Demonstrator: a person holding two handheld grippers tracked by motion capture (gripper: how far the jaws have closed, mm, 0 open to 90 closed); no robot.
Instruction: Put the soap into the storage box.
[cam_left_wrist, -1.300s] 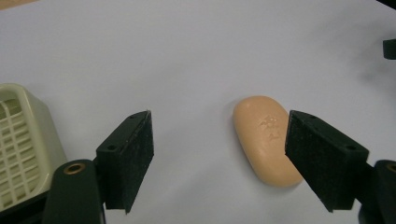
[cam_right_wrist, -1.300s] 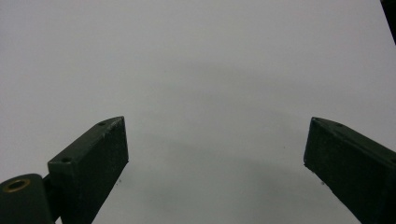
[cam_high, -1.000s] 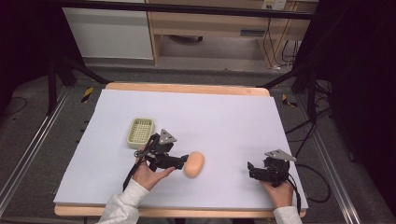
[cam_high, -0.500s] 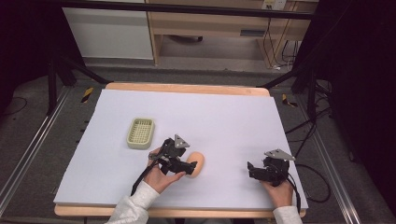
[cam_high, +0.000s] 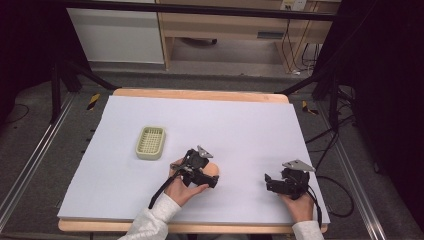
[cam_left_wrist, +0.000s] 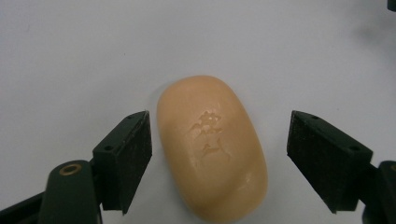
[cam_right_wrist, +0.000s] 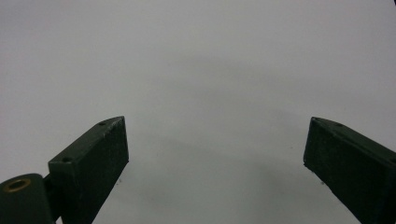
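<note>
The soap (cam_left_wrist: 212, 149) is lying flat on the tabletop (cam_high: 250, 120), near the middle, right between the spread jaws of the left gripper (cam_left_wrist: 219, 158), not yet pinched. Its long axis runs along the gripper's line of sight, so it'd be squeezed across the narrow sides. Smooth, peach, oval bar with a stamped mark. A ribbed green dish (cam_high: 150, 142) sits farther left. The right gripper (cam_right_wrist: 215, 158) is held open over bare tabletop, well apart

One soap bar (cam_left_wrist: 212, 147), one soap dish (cam_high: 150, 142), two grippers.
</note>
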